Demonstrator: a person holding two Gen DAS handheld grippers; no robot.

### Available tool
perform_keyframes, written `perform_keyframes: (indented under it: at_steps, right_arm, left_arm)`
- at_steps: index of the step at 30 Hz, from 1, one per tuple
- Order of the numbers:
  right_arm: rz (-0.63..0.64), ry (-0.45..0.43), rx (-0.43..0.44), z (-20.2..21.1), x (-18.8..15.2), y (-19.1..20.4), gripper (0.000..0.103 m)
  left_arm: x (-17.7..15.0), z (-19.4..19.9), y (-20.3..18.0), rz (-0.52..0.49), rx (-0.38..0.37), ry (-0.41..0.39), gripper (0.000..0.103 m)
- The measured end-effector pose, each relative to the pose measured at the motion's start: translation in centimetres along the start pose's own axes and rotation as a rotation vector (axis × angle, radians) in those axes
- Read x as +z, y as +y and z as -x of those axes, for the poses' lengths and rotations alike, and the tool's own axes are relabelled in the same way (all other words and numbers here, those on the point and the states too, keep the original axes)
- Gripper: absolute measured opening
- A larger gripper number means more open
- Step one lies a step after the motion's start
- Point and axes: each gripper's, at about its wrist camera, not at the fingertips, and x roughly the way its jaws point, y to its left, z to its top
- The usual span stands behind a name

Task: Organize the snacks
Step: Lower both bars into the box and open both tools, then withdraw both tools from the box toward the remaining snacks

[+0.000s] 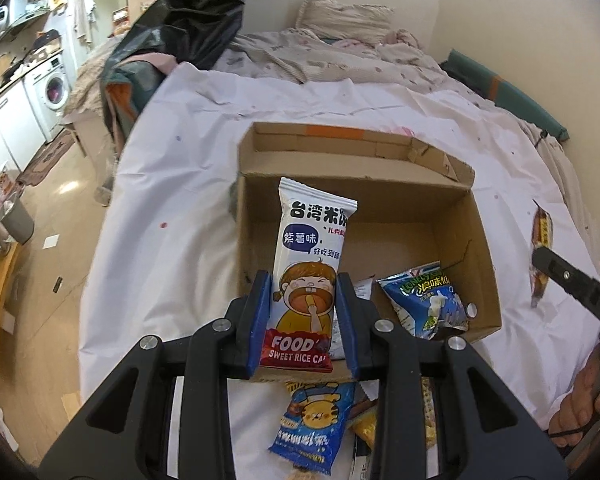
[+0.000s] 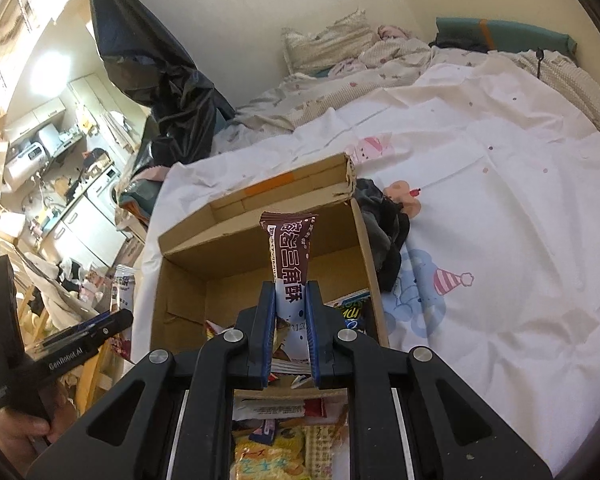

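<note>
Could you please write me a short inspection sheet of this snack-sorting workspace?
Surface: white bedsheet, creased.
Job's things: open cardboard box holding a blue snack bag; loose snack packets in front of it.
Clutter: dark cloth beside the box.
Grippers: left gripper shut on a rice cake packet; right gripper shut on a brown-topped packet.
Cables: nothing seen.
Surroundings: pillow, washing machine.

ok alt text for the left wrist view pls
The left tool grips a white rice cake snack packet printed with a cartoon child, holding it above an open brown cardboard box on a white bedsheet. A blue snack bag lies inside the box.
</note>
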Motion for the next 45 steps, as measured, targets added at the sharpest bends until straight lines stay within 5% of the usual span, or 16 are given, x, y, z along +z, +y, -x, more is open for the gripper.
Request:
perform_keyframes:
  at_steps: [7, 27, 28, 29, 31, 33, 40, 45]
  right_arm:
    - [-0.050, 0.073, 0.002, -2.6, -0.1, -1.1, 0.015]
    - [-0.063, 0.235, 0.040, -7.3, -1.9, 0.2, 0.022]
    - [-0.060, 0.242, 0.042, -7.4, -1.9, 0.3, 0.032]
    - [-0.063, 0.253, 0.046, -7.6, -2.0, 0.2, 0.054]
    - [-0.094, 0.263, 0.071, -7.7, -2.2, -0.1, 0.075]
    - [-0.104, 0.246, 0.066, -7.3, -2.2, -0.2, 0.075]
    - [-0.123, 0.239, 0.055, -7.1, -2.0, -0.8, 0.075]
    - [-0.112, 0.233, 0.049, -6.9, -1.9, -0.7, 0.075]
  left_arm:
    - [-0.9, -3.1, -0.2, 0.004, -0.016, 0.071, 0.028]
    - [-1.0, -4.7, 0.6, 0.030, 0.021, 0.105, 0.029]
    - [-1.0, -4.7, 0.6, 0.029, 0.023, 0.105, 0.029]
    - [-1.1, -4.7, 0.5, 0.027, 0.026, 0.108, 0.029]
    - [-1.2, -4.8, 0.4, 0.024, 0.023, 0.117, 0.029]
    - [-1.3, -4.9, 0.2, 0.014, 0.025, 0.121, 0.029]
    - [-1.4, -4.1, -0.3, -0.020, 0.046, 0.082, 0.077]
    - [-1.3, -3.9, 0.1, -0.013, 0.044, 0.077, 0.078]
